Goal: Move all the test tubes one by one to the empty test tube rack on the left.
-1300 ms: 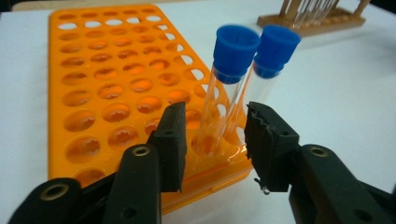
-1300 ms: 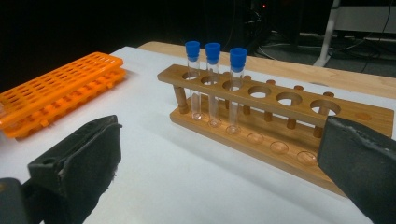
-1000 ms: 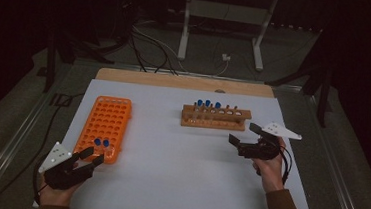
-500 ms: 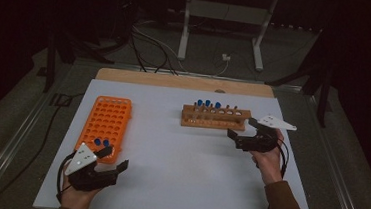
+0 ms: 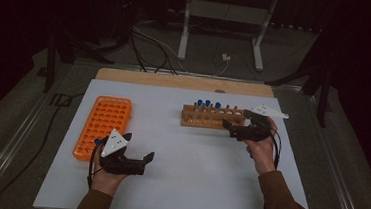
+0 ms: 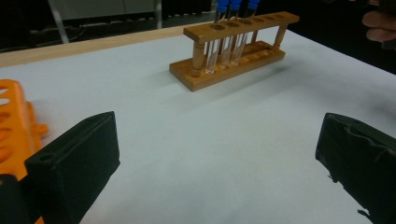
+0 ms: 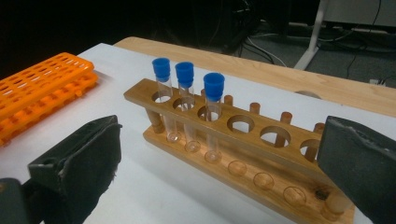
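Left gripper (image 5: 136, 162): jaws just been opening, now spread wide, nothing between them, over bare white table (image 5: 193, 170) just beside orange plastic tube rack (image 5: 103, 126)
Right gripper (image 5: 236, 127): jaws spread, empty, at right end of wooden test-tube rack (image 5: 211, 117)
Three clear blue-capped test tubes (image 7: 186, 105): upright in wooden rack's holes at the end away from the right gripper

Orange rack (image 5: 103, 124), blue tube caps (image 7: 185, 72)
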Demonstrator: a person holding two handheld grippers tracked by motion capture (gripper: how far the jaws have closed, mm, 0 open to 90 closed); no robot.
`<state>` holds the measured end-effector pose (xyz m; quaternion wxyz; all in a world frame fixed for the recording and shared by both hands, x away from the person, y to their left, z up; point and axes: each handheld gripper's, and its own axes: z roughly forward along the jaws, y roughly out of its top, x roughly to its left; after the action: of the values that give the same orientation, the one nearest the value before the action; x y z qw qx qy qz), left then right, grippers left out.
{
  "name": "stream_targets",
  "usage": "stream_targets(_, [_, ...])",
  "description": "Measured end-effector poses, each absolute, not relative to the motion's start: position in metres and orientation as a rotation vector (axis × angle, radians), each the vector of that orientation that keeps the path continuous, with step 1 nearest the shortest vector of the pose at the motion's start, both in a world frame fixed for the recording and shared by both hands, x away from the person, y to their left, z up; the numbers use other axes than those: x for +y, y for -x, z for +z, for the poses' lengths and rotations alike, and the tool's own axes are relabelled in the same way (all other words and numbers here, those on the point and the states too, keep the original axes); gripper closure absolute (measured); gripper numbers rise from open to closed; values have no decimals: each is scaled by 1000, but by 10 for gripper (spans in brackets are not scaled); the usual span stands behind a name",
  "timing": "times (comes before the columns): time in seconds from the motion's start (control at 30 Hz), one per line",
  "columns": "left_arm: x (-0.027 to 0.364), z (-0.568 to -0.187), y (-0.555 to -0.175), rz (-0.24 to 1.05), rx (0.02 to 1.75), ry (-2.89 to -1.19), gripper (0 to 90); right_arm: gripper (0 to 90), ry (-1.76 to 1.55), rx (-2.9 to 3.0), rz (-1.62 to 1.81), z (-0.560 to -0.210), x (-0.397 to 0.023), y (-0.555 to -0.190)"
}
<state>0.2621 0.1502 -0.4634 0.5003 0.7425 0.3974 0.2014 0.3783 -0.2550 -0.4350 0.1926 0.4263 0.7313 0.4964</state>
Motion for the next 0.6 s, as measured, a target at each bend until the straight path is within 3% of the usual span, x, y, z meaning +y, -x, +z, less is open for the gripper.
stream_targets(0.3, [154,-469,-262,509,982,-1780,6,1,-1237,2064,1384,-439,-248,-394])
stream_targets(0.6, [152,-470,-259,531,971,-1780,6,69,-1225,2091,1332,-443,-232,-416])
